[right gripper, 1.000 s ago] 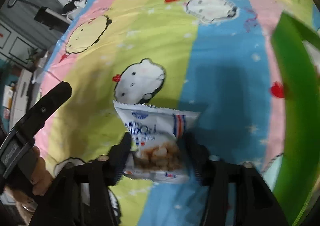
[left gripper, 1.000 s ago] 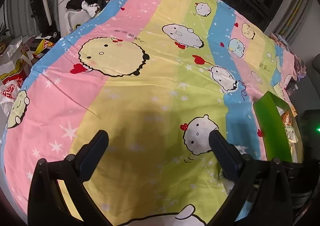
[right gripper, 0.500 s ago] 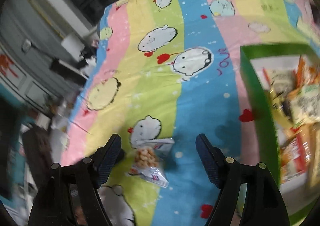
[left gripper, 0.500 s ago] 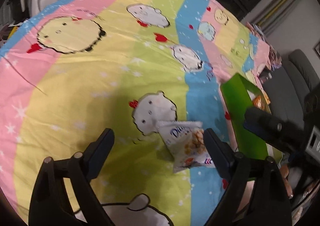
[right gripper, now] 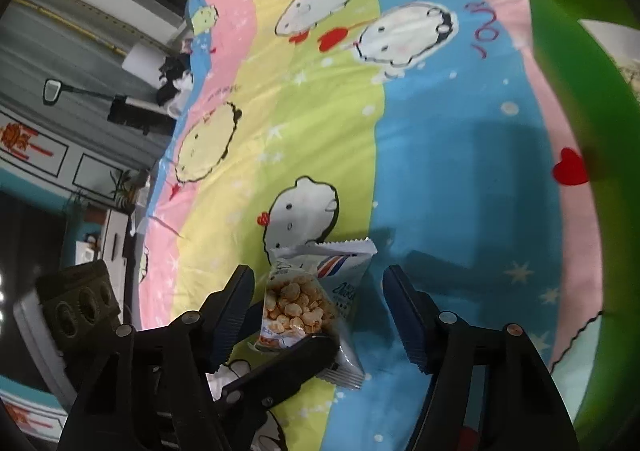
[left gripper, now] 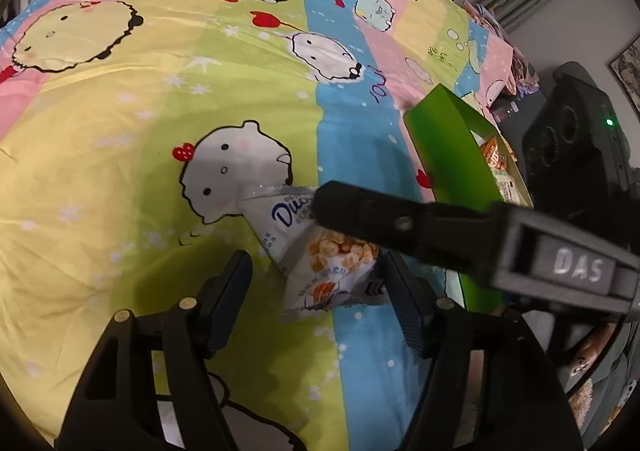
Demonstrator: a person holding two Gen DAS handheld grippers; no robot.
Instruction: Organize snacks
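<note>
A white and blue snack packet (left gripper: 316,251) with puffed pieces printed on it lies on the cartoon bedsheet (left gripper: 160,99). My left gripper (left gripper: 316,291) is open and low over it, with the packet between its fingers. My right gripper (right gripper: 318,299) is also open around the same packet (right gripper: 308,299). One right finger (left gripper: 380,215) crosses over the packet in the left wrist view. One left finger (right gripper: 288,367) lies across the packet's near end in the right wrist view. A green box (left gripper: 452,155) holding several snack packets stands to the right.
The green box's wall (right gripper: 576,123) rises at the right of the right wrist view. A dark speaker-like device (left gripper: 568,147) stands beyond the box. Clothes and furniture (right gripper: 172,83) lie past the bed's far left edge.
Both grippers have come down and closed in on the packet from either side. It now lies between both pairs of open fingers. The packet itself has stayed on the sheet.
</note>
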